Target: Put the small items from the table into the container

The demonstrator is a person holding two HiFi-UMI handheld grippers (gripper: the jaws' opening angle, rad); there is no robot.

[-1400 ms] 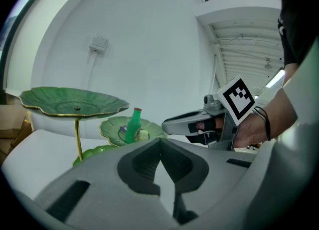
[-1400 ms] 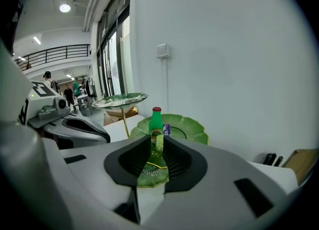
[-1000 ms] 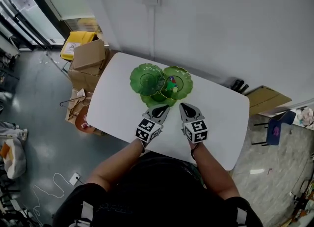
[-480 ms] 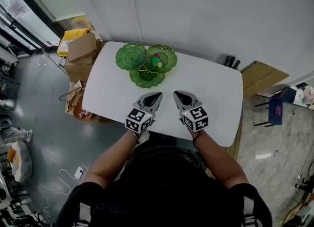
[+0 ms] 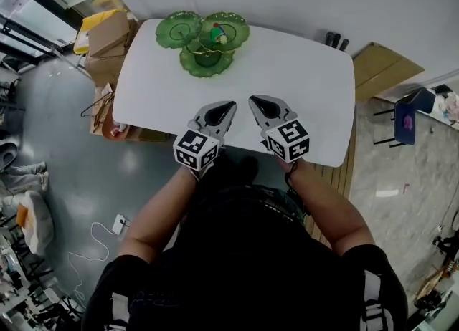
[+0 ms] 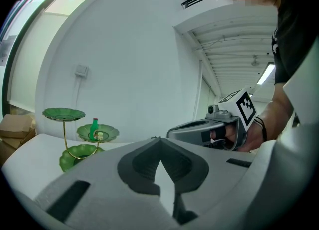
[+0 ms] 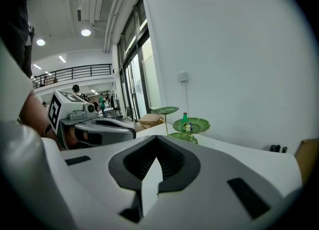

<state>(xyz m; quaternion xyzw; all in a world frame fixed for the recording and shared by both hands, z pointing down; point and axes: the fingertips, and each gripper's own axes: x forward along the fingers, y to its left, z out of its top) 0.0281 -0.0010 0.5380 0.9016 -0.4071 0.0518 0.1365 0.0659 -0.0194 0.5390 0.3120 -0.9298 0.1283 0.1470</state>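
A green three-dish stand [image 5: 204,61] is at the far left corner of the white table [image 5: 308,93]. Its right dish [image 5: 229,32] holds a small green bottle [image 5: 218,34] and other small bits. The stand also shows in the left gripper view [image 6: 82,134] and in the right gripper view [image 7: 191,124]. My left gripper [image 5: 224,110] and right gripper [image 5: 257,102] hover side by side over the table's near edge, far from the stand. Both are shut with nothing held. The left gripper's own view shows its closed tips [image 6: 159,140]; the right gripper's view shows the same [image 7: 158,138].
Cardboard boxes [image 5: 107,36] and a yellow bin [image 5: 92,20] stand left of the table. A wooden board [image 5: 380,68] and a blue chair [image 5: 407,118] are at the right. Dark objects [image 5: 334,39] lean by the wall, and a cable [image 5: 107,226] lies on the floor.
Both grippers have drawn back from the stand to the table's near edge, staying shut. The stand now lies farther off, towards the top left of the head view.
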